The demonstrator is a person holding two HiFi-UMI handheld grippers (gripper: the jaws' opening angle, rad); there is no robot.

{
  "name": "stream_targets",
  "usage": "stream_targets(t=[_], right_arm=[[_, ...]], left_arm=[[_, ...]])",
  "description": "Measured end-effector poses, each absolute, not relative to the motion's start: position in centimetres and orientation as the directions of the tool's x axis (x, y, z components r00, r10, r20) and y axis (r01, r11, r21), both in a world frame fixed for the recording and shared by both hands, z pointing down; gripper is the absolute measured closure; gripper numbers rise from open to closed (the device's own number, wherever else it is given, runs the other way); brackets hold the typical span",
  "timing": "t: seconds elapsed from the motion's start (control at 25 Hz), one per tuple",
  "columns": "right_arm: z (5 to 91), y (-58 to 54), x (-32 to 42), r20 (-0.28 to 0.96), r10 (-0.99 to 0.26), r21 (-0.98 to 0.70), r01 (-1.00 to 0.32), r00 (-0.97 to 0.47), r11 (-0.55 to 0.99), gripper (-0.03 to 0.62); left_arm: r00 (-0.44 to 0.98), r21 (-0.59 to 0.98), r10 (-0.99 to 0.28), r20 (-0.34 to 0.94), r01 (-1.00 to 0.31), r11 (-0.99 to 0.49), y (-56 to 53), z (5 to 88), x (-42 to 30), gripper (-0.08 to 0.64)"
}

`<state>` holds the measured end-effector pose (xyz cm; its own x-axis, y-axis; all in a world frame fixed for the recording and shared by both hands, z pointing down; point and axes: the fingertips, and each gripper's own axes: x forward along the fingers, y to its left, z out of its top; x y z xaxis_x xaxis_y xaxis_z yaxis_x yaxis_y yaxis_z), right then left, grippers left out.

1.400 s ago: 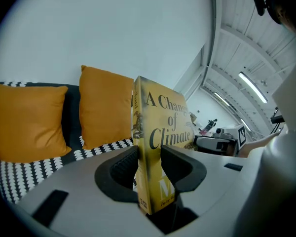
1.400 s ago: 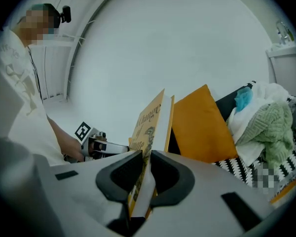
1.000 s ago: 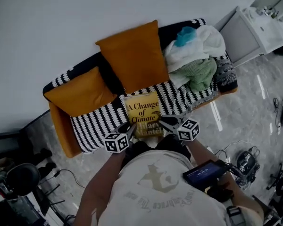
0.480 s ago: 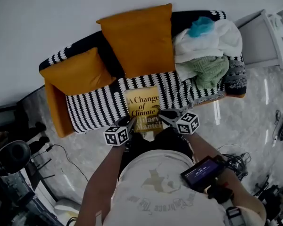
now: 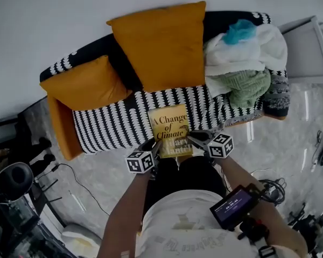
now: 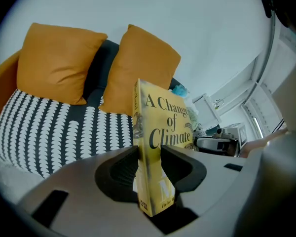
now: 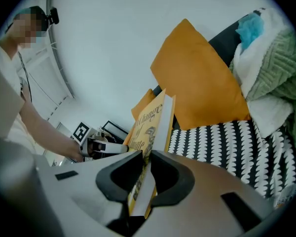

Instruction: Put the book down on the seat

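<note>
Yellow book (image 5: 171, 130), black title "A Change of Climate", lies cover up at the seat's (image 5: 113, 123) front edge. The left gripper (image 5: 153, 145) and right gripper (image 5: 195, 139) clamp its near corners.

Yellow book (image 5: 171, 136), cover up, titled "A Change of Climate", at front edge of black-and-white patterned seat (image 5: 113, 125).

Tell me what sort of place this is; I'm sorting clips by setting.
Likely a living room, perhaps a staged one: a black-and-white patterned sofa with orange cushions, a pile of textiles at one end, and a polished stone-look floor.
</note>
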<state>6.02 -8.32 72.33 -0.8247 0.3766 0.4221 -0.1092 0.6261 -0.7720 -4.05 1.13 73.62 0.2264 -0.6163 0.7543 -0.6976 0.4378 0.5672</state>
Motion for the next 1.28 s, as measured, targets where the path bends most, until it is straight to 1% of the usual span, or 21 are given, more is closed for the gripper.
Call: stream_targets(t=[0.4,0.96,1.28], right_arm=[[79.7,-10.3,5.6,0.451,0.403,-0.795,-0.152,-0.797,0.588,0.529],[87.7,-11.8,4.3,0.499,0.367,-0.802,-0.257,-0.785,0.539,0.529],[93.6,-12.8,4.4,0.544,0.382,-0.789,-0.299,-0.747,0.537,0.53]], left_arm=[[0.268,0.572,-0.575,0.773,-0.688,0.448,-1.3,80.8,-4.8,0.408],[0.307,0.584,-0.547,0.779,-0.673,0.454,-3.0,89.0,-6.4,0.408],[0.322,0.574,-0.513,0.796,-0.669,0.471,-3.8,94.7,-6.1,0.408]])
